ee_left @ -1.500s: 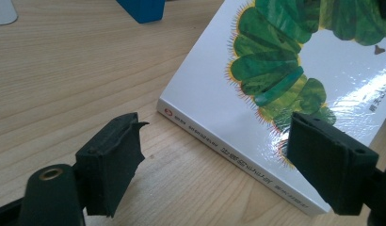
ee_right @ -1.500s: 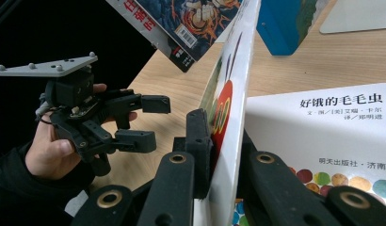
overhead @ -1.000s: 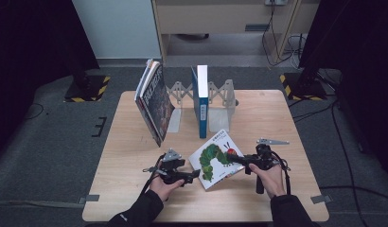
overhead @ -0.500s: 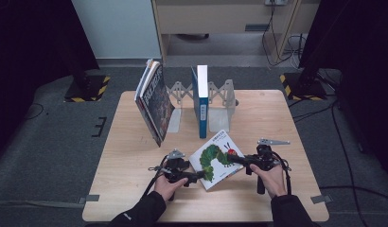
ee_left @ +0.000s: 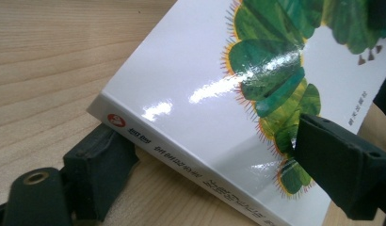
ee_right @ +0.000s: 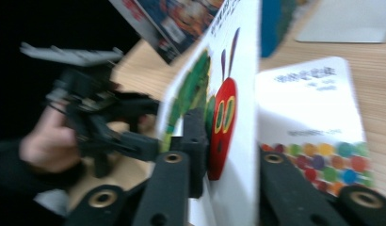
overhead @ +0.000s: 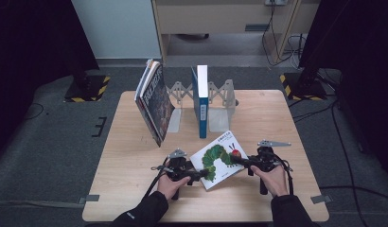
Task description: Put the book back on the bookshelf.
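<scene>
Left tongs now closer on caterpillar book; spine print close-up.

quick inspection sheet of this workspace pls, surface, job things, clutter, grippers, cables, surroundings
Surface: light wooden table, bare apart from the items below.
Job's things: caterpillar book near the front edge, held at both ends; the right gripper view shows its front cover lifted off the page beneath.
Clutter: dark books leaning at the left of the metal book rack; blue book standing upright in it.
Grippers: left gripper has one jaw under the spine edge and one on the cover; right gripper is closed on the cover's edge.
Cables: one trails back from each gripper; more on the floor behind the table at right.
Surroundings: grey carpet, black stands with yellow-striped bases, wooden cabinet behind.
</scene>
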Motion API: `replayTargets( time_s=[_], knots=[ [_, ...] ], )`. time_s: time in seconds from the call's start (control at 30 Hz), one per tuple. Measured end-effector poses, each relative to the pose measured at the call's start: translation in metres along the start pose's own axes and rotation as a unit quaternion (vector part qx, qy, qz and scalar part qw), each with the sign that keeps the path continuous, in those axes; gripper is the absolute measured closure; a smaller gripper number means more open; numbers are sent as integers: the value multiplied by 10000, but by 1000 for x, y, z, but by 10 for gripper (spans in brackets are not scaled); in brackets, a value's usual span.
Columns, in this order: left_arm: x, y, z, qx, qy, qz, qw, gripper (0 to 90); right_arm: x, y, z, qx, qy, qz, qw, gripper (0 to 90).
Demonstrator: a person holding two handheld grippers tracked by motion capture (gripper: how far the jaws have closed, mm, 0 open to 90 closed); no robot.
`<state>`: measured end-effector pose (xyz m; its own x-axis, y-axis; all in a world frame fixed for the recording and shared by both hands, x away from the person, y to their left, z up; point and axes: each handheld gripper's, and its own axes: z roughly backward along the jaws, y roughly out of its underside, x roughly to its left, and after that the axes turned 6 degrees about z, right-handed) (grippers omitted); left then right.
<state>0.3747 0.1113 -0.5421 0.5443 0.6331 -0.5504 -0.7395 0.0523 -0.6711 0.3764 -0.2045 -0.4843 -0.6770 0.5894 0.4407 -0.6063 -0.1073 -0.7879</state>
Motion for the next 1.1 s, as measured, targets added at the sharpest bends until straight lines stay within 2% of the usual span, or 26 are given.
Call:
replayTargets(
  time_s=[0.1,0.2,0.27,0.47,0.6,0.8,1.0,1.1],
  knots=[
    [-1,0,-1,-3,-62,-19,10000,149,0,3,-3,173,309,186,9992,710],
    [-1,0,-1,-17,-83,7,10000,160,1,4,-4,252,509,337,9978,649],
    [-1,-1,-1,-26,-116,0,9999,174,1,5,-6,332,725,486,9956,601],
    [1,-1,-1,-47,-153,60,9999,226,-4,11,-13,523,925,507,9930,514],
    [1,-2,-1,-53,-154,123,9998,258,-7,15,-15,618,929,419,9929,483],
    [1,-3,-4,-88,-103,208,9997,256,-9,20,-21,932,950,373,9904,464],
    [3,-5,-1,-34,-89,359,9993,308,-10,20,-21,913,908,415,9908,464],
    [2,-7,3,-142,90,493,9986,350,-10,20,-20,939,856,442,9909,457]
  ],
)
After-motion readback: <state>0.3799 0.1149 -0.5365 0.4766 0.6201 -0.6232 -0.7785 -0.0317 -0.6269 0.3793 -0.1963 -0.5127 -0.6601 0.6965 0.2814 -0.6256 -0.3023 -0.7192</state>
